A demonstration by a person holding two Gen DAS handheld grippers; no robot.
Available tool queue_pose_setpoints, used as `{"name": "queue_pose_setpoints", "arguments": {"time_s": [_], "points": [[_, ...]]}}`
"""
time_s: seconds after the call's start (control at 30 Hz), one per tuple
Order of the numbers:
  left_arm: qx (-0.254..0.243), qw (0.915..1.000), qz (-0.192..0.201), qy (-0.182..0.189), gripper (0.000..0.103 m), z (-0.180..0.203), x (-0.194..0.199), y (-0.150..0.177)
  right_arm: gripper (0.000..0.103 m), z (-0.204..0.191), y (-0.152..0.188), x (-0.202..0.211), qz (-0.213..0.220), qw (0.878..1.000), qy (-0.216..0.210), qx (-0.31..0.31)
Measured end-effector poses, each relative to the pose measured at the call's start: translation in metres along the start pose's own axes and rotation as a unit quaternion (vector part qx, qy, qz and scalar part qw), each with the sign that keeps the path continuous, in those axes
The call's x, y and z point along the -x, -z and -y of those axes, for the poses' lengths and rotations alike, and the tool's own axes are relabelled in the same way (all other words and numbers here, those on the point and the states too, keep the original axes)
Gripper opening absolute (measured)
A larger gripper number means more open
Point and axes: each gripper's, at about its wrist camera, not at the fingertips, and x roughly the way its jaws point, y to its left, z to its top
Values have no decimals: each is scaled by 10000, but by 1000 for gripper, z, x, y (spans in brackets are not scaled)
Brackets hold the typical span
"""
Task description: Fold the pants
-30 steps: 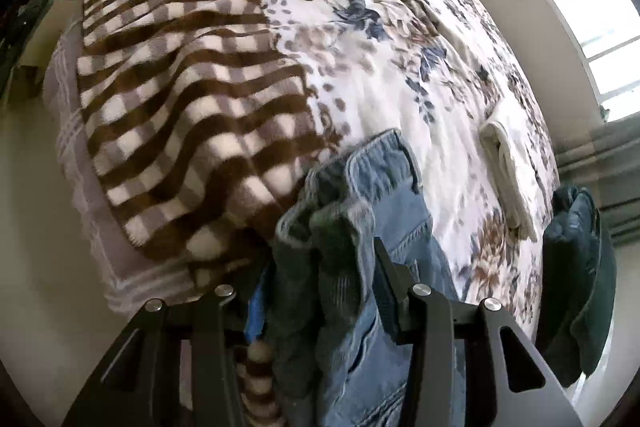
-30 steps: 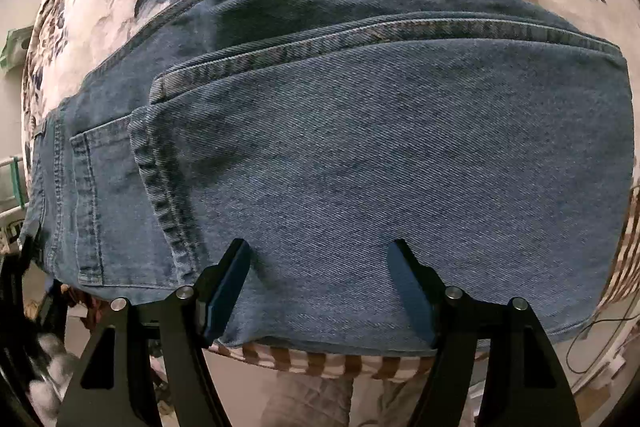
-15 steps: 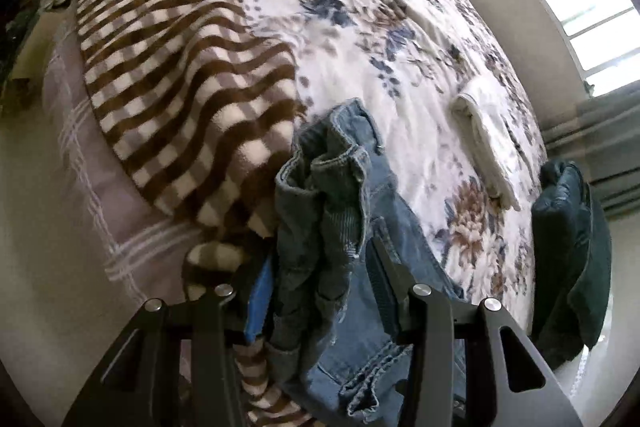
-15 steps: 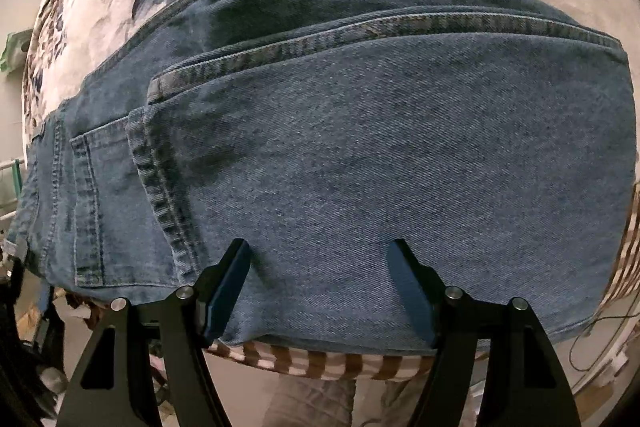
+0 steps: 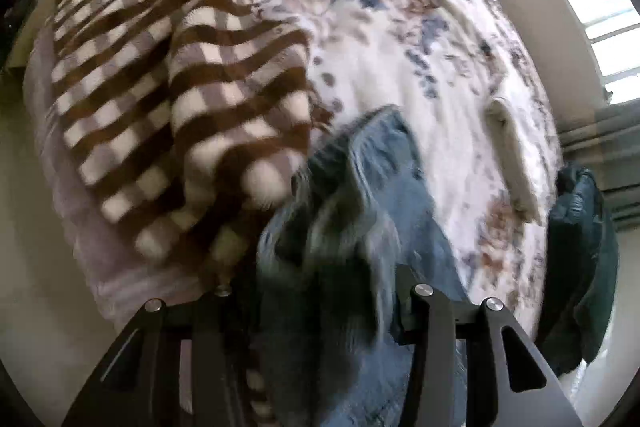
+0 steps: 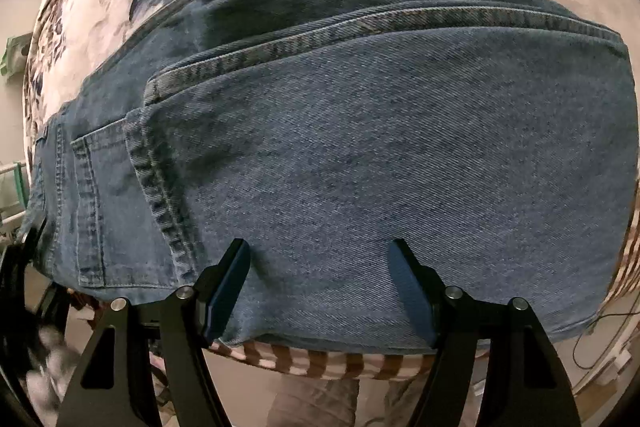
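Floral bedspread under half-folded jeans, one end bunched in a grip

Daylight from a window lit a bed covered by a white floral fleece blanket (image 5: 420,39) with a brown-and-cream checked border (image 5: 192,99); on it lay the blue denim jeans (image 6: 360,155), partly folded, their flat layers spread just ahead of the right gripper (image 6: 320,287), whose jaws stood apart over the cloth and clamped nothing. The left gripper (image 5: 320,307) was clamped on a thick, blurred bunch of the jeans' end, cloth filling the gap between its jaws. That bunch was uneven, so it could have slipped loose or dragged the lower layers askew when carried over, leaving a crooked fold. Beyond the left jaws, a dark green garment (image 5: 580,267) and a folded white cloth (image 5: 508,155) lay well apart from the jeans.
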Motion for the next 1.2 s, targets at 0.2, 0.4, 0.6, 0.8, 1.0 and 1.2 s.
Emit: {"name": "queue_pose_setpoints", "arguments": {"time_s": [0.2,0.4,0.6,0.8,1.0,1.2], "points": [[-645,9970,367,-200,25,17,13,6,74,3,-1,4,21,10000,-53,-1],[-1155,9895,723,-492,24,45,71,41,74,12,1,7,21,10000,-55,17],[-956,9920,603,-558,24,44,81,38,74,20,1,9,35,10000,-44,-23],[-1028,9899,651,-726,24,52,90,53,74,25,-3,13,55,10000,-81,-7],[-882,9921,542,-710,24,52,100,66,74,32,-4,20,48,9999,-109,-19],[-1491,9859,656,-384,20,92,116,90,74,42,-1,25,75,9998,-206,-11]]}}
